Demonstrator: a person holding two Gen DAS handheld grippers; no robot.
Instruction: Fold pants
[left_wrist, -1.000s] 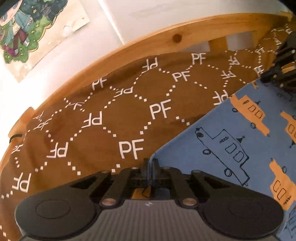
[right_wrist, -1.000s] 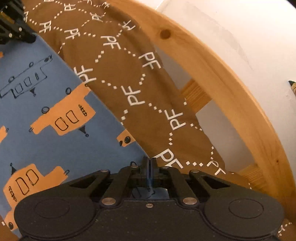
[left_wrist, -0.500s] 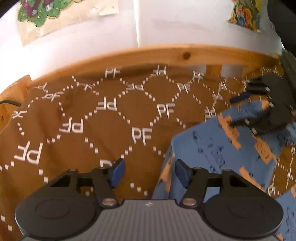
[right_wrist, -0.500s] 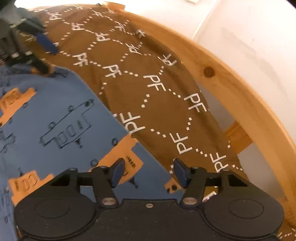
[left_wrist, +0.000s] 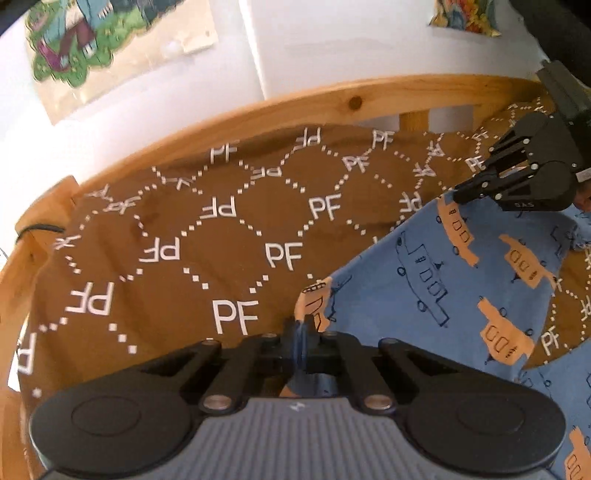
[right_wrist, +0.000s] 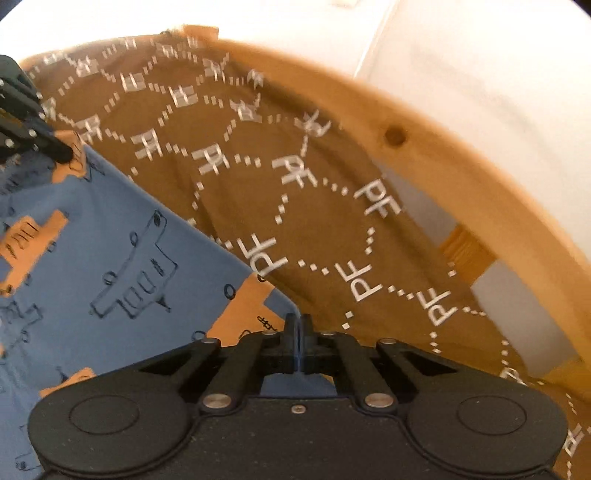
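Observation:
The blue pants (left_wrist: 424, 295), printed with orange and outlined vehicles, lie spread on a brown cover. My left gripper (left_wrist: 301, 325) is shut on a corner of the pants' near edge, and blue cloth shows under its fingers. My right gripper (right_wrist: 298, 321) is shut on the other corner of the pants (right_wrist: 110, 240). Each gripper also shows in the other's view: the right gripper (left_wrist: 460, 195) pinching the far right corner, the left gripper (right_wrist: 66, 155) at the upper left. The cloth runs taut between the two corners.
A brown cover (left_wrist: 221, 240) with white "PF" lettering and dotted diamonds lies under the pants. A curved wooden bed rail (left_wrist: 332, 107) runs behind it, the same rail (right_wrist: 461, 184) on the right. Beyond is a white wall with posters (left_wrist: 92, 40).
Both grippers opened half a second ago and have shut again on corners of the pants. Both have risen and swung, so the rail and wall show more.

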